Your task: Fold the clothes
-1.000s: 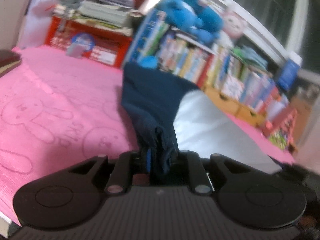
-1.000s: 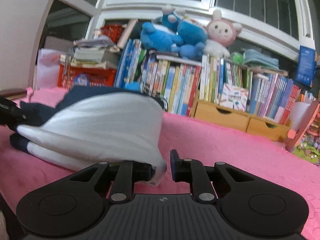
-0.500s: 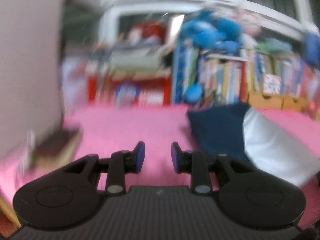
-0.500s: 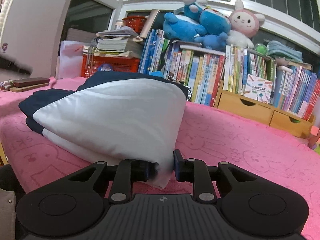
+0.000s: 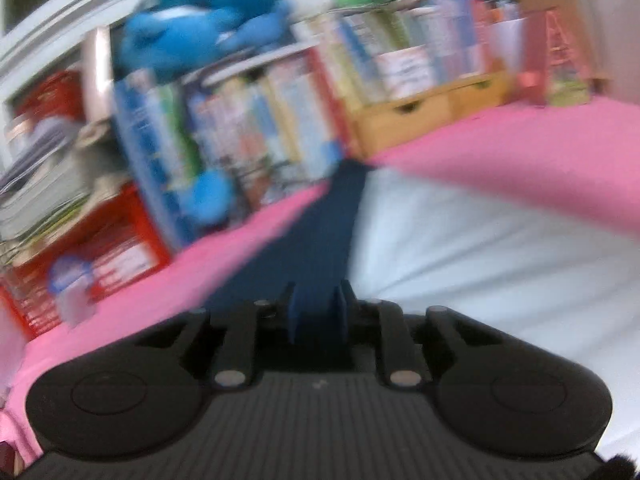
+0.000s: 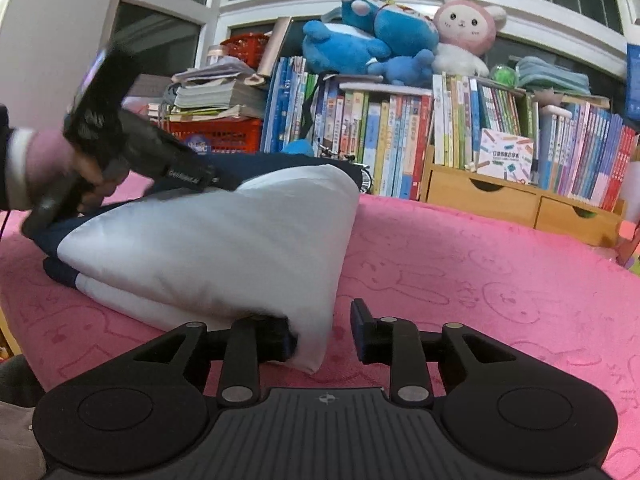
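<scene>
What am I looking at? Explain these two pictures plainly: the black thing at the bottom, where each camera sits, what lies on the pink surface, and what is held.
There is no robot here. A person holds a two-finger gripper in each hand, and a fisheye camera on each one looks forward along its fingers. The black shape at the bottom is the gripper itself.

The blurred picture is from the left gripper, which points at the navy part of a folded white and navy garment. Whether it grips the cloth is too blurred to tell.

The sharp picture is from the right gripper. It is open, with the garment's white corner lying between its fingers, unclamped.

The garment lies on a pink rabbit-print cover. Behind stand books and plush toys.
</scene>
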